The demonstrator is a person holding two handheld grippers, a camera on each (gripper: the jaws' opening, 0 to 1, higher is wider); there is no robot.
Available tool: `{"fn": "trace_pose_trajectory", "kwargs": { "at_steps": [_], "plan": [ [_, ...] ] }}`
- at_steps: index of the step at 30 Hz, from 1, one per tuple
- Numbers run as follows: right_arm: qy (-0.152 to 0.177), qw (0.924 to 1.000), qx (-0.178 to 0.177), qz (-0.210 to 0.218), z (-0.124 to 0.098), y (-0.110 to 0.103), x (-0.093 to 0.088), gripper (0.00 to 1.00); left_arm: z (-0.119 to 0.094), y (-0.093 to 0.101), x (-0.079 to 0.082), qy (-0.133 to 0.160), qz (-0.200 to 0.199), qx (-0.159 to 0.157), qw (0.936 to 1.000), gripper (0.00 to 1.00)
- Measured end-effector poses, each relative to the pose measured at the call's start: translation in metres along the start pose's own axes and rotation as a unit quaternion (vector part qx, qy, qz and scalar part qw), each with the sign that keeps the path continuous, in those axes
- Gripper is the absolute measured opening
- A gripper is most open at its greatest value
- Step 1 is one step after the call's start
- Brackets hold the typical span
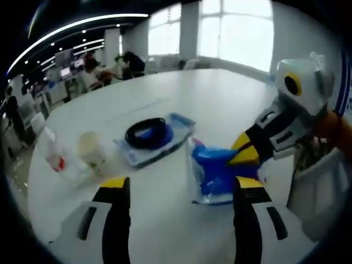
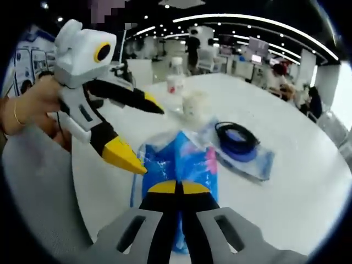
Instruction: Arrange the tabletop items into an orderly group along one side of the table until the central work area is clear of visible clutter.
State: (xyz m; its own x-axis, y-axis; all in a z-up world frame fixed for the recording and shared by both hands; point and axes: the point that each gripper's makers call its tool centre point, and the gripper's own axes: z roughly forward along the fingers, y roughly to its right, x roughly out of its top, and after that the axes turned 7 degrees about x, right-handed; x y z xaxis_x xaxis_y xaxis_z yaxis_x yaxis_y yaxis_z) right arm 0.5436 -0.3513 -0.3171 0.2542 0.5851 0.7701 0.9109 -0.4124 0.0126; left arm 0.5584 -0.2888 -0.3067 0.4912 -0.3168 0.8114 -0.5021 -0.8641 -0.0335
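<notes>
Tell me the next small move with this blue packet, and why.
Probably carry the blue packet over beside the cup and bottle. The right gripper is shut on it, the left gripper is open, and the packet sits mid-table.

Behind the table we see tall bright windows (image 1: 220,27) pouring in light. Curved strip lights (image 2: 247,25) sweep across the dark ceiling. We spot people (image 1: 129,63) seated at far desks, screens (image 2: 256,55) glowing beyond them, and white chairs (image 1: 36,121) standing at the round table's far edge.
</notes>
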Motion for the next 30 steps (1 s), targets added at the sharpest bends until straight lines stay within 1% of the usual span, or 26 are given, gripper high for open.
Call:
{"fn": "trace_pose_trajectory", "kwargs": {
  "at_steps": [4, 5, 7, 10, 14, 15, 16, 17, 19, 20, 22, 23, 25, 30],
  "plan": [
    [0.011, 0.9999, 0.008, -0.008, 0.000, -0.003, 0.006, 0.01, 0.001, 0.003, -0.001, -0.002, 0.008, -0.005, 1.0000, 0.58],
    [0.015, 0.9998, 0.010, -0.010, 0.000, -0.004, 0.007, 0.01, 0.001, 0.005, -0.001, -0.001, 0.008, -0.009, 0.9999, 0.53],
    [0.023, 0.9995, 0.015, -0.013, -0.001, -0.006, 0.011, 0.01, 0.001, 0.010, -0.001, -0.001, 0.010, -0.019, 0.9998, 0.49],
    [0.027, 0.9993, 0.020, -0.018, 0.000, -0.009, 0.014, 0.01, 0.002, 0.016, -0.003, -0.006, 0.012, -0.027, 0.9995, 0.40],
    [0.025, 0.9992, 0.023, -0.022, 0.001, -0.010, 0.013, 0.01, 0.002, 0.020, -0.002, -0.006, 0.011, -0.035, 0.9993, 0.22],
    [0.025, 0.9992, 0.024, -0.022, 0.001, -0.010, 0.013, 0.01, 0.003, 0.019, -0.002, -0.004, 0.012, -0.028, 0.9995, 0.18],
    [0.024, 0.9991, 0.025, -0.023, 0.002, -0.011, 0.013, 0.01, 0.003, 0.018, -0.002, -0.006, 0.015, -0.023, 0.9996, 0.17],
    [0.024, 0.9991, 0.025, -0.023, 0.002, -0.011, 0.013, 0.01, 0.003, 0.019, -0.003, -0.009, 0.021, -0.021, 0.9995, 0.17],
    [0.023, 0.9991, 0.026, -0.026, 0.002, -0.011, 0.013, 0.01, 0.003, 0.017, -0.004, -0.014, 0.008, -0.014, 0.9998, 0.15],
    [0.022, 0.9991, 0.025, -0.027, 0.002, -0.011, 0.013, 0.01, 0.003, 0.018, -0.004, -0.014, 0.005, -0.016, 0.9998, 0.13],
    [0.021, 0.9991, 0.023, -0.029, 0.002, -0.010, 0.012, 0.01, 0.003, 0.017, -0.003, -0.012, 0.003, -0.015, 0.9998, 0.06],
    [0.020, 0.9992, 0.021, -0.028, 0.002, -0.009, 0.012, 0.01, 0.002, 0.018, 0.000, -0.007, -0.004, -0.015, 0.9998, 0.05],
    [0.023, 0.9993, 0.020, -0.024, 0.001, -0.008, 0.013, 0.01, 0.002, 0.019, 0.001, -0.008, -0.007, -0.014, 0.9998, 0.03],
    [0.019, 0.9995, 0.020, -0.018, 0.002, -0.008, 0.010, 0.01, 0.003, 0.019, -0.001, -0.016, -0.038, -0.015, 0.9990, 0.01]
  ]
}}
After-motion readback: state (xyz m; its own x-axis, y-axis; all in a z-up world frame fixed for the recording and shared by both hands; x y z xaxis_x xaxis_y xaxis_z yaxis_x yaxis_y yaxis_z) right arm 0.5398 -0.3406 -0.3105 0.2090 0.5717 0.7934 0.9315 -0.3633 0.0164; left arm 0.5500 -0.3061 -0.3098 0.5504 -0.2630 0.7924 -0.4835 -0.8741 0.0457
